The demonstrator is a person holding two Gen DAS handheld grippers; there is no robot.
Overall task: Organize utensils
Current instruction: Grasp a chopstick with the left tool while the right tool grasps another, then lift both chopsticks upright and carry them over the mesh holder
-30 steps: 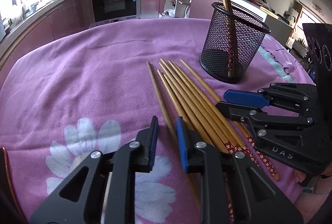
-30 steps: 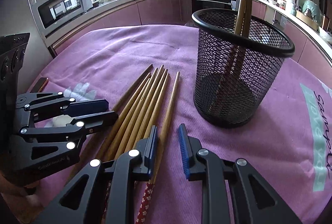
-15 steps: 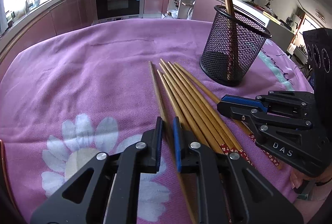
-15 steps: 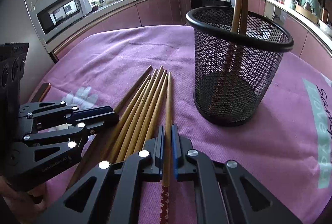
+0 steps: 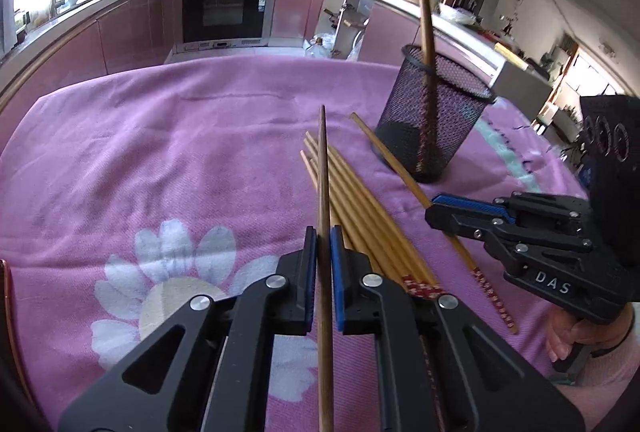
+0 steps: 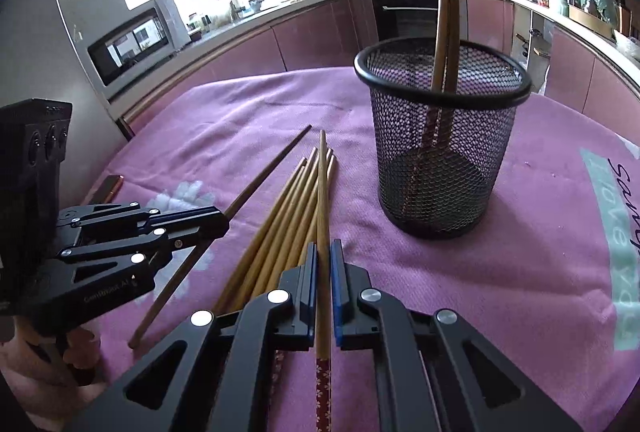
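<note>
Each gripper pinched one chopstick between pressed-in fingers. The left gripper [image 5: 324, 252] held a dark chopstick [image 5: 323, 168] whose tip rose ahead of the fingertips, clear of the bundle of chopsticks [image 5: 360, 208] lying just right of its fingers on the purple cloth [image 5: 160, 152]. The right gripper [image 6: 324, 264] clamped a lighter chopstick [image 6: 321, 192] (patterned end trailing behind the pads). The mesh holder [image 6: 440, 136] stood ahead and right of the right fingers, two sticks already inside. Doing this well probably meant lifting each stick clear, tipping it upright over the rim, then releasing only once the end was inside.
</note>
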